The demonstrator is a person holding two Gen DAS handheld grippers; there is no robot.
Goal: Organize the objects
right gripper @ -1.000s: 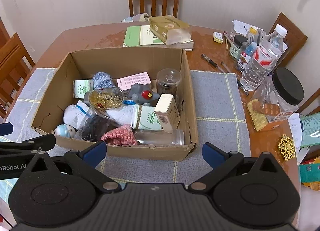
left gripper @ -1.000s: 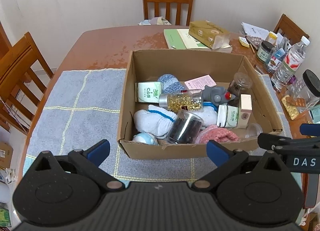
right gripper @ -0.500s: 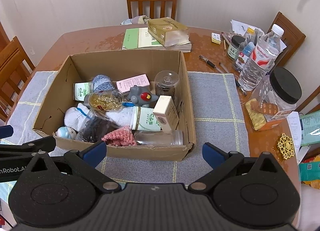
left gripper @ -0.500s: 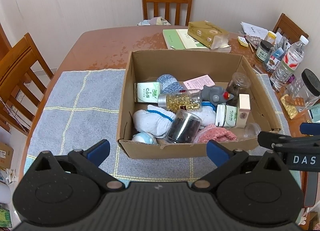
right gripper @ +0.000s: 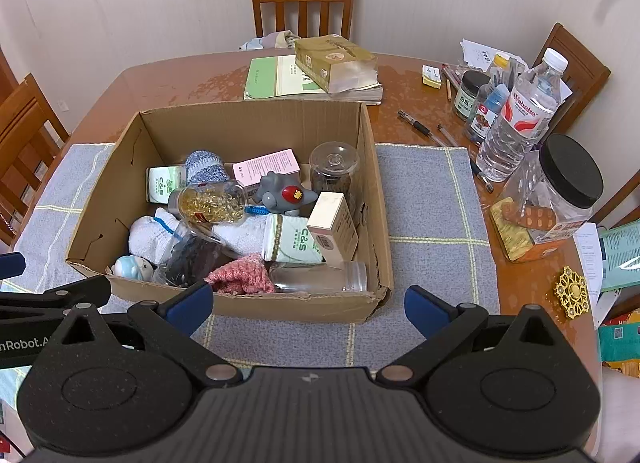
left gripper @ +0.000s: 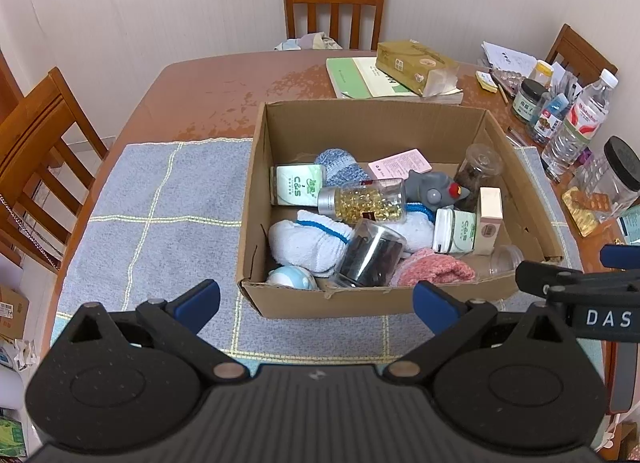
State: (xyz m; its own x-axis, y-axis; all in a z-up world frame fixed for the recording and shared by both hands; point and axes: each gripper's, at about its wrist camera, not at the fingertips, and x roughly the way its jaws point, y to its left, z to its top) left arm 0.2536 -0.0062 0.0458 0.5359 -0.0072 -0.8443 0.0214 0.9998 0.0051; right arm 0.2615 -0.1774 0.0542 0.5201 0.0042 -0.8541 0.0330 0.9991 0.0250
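Left wrist view: left gripper (left gripper: 316,299) hangs spread wide, holding nothing, short of the cardboard box (left gripper: 372,303) crammed with jumbled bottles and socks. Right wrist view: right gripper (right gripper: 308,305) likewise gaping, empty. Could be pre-unpacking or just-packed, honestly.

I saw a brown cardboard box (left gripper: 372,303) on a grey-blue cloth (left gripper: 160,199) crossed by pale yellow lines. Inside lay a white sock (left gripper: 304,243) with 1 blue stripe, a pink knit (right gripper: 240,277), a grey toy (right gripper: 284,195) with a red spot and a bottle of golden capsules (left gripper: 364,203).
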